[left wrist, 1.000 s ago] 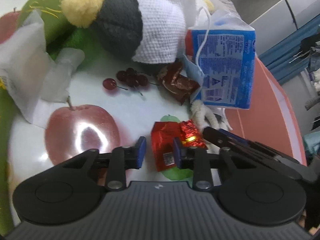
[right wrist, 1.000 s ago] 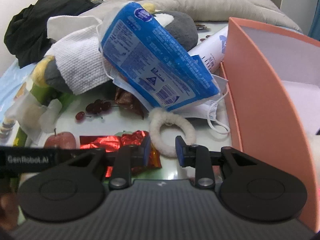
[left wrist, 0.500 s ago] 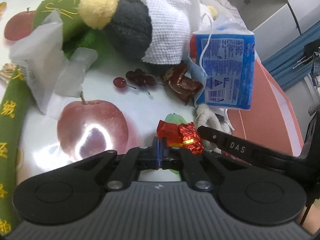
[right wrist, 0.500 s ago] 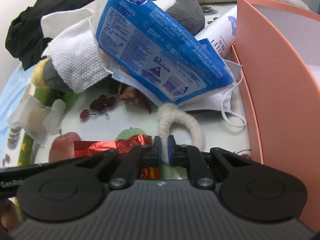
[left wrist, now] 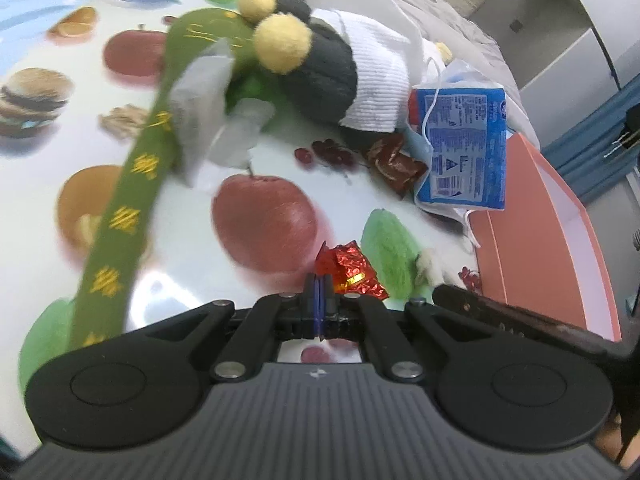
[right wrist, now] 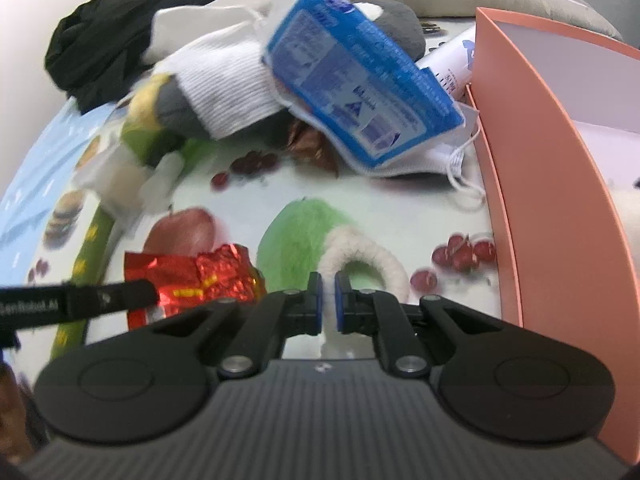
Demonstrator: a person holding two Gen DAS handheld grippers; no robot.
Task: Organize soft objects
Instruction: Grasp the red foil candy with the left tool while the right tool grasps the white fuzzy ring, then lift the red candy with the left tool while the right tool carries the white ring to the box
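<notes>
The left gripper (left wrist: 319, 289) is pinched fully together on the edge of a crumpled red foil wrapper (left wrist: 350, 267), whose small yellow print is too blurred to read. The right gripper (right wrist: 328, 297) is nearly closed on a fluffy white hair tie (right wrist: 362, 258), which loops up just ahead of its tips, with the pink box (right wrist: 560, 184) close on its right. Farther ahead of both lies a blue tissue pack (right wrist: 360, 80) covered in print too small to read, and a strap at the right camera's left edge reads "GenRobot.AI" (right wrist: 30, 307).
</notes>
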